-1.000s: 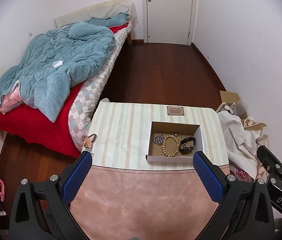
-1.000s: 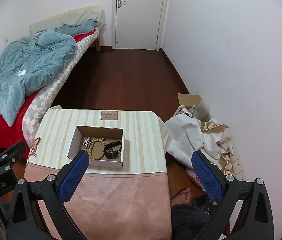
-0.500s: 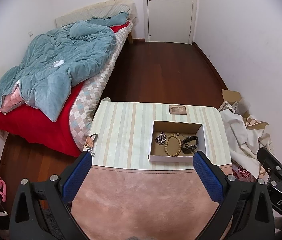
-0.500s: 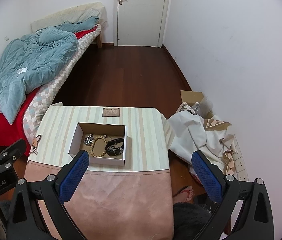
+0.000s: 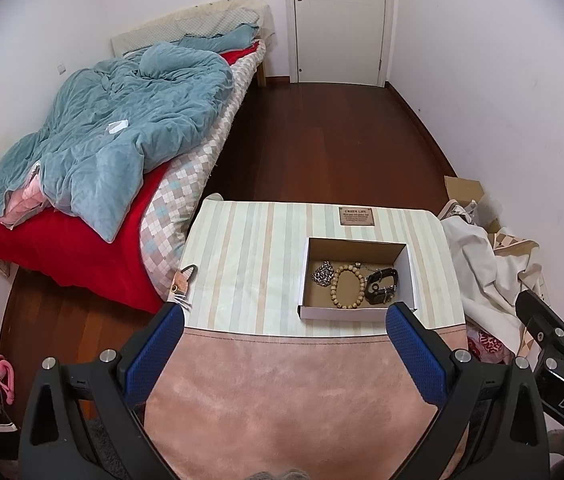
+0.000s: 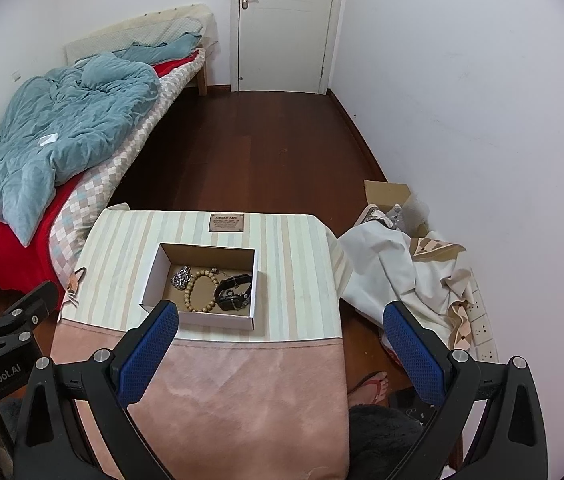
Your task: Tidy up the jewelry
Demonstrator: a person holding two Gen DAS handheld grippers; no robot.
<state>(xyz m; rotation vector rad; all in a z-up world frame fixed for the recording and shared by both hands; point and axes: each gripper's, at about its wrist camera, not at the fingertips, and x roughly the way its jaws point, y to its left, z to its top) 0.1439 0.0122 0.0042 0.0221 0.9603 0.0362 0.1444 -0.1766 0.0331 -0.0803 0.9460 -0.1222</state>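
Change since a second ago: both views sit slightly nearer the counter (image 5: 241,248); contents unmoved.

Item: cardboard box (image 5: 410,272), on the counter's striped far half, right of centre. Holds silver chain piece (image 5: 323,273), wooden bead bracelet (image 5: 346,287), black watch (image 5: 380,286), lying close together.

Left hand-held gripper (image 5: 284,330): jaws spread wide, empty. Right hand-held gripper (image 6: 279,328): likewise wide, empty.

Handling, judged: descend from above over one piece, close narrowly; the bracelet touches its neighbours.

Clearance: box walls limit sideways entry; bed (image 5: 93,152) left, cloth heap (image 6: 402,272) right, bare counter in front.
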